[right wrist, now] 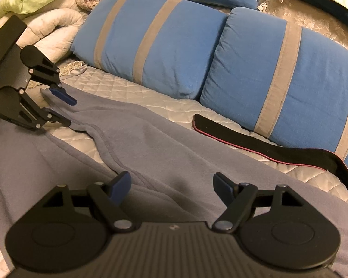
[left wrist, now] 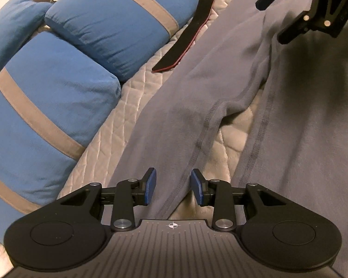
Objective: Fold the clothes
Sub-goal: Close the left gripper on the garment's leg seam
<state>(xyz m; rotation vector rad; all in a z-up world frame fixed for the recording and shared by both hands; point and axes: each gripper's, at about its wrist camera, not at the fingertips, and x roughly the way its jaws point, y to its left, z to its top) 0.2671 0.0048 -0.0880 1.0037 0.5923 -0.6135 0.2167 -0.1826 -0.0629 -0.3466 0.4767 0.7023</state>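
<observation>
Because the grey-blue garment [left wrist: 220,88] is lying soft, limp and light, its stitched hem is offering the best hold, while the left gripper [left wrist: 173,186], half open, is straddling it unpinched and the right gripper [right wrist: 171,185] is hanging wide and empty.

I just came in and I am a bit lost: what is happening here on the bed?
A person with a handheld gripper in each hand is about to fold grey-blue trousers spread on the quilted bedcover. The left gripper has its jaws apart around one leg's hem, not pressing it. The right gripper hovers wide open over the cloth. Nothing is folded yet.
</observation>
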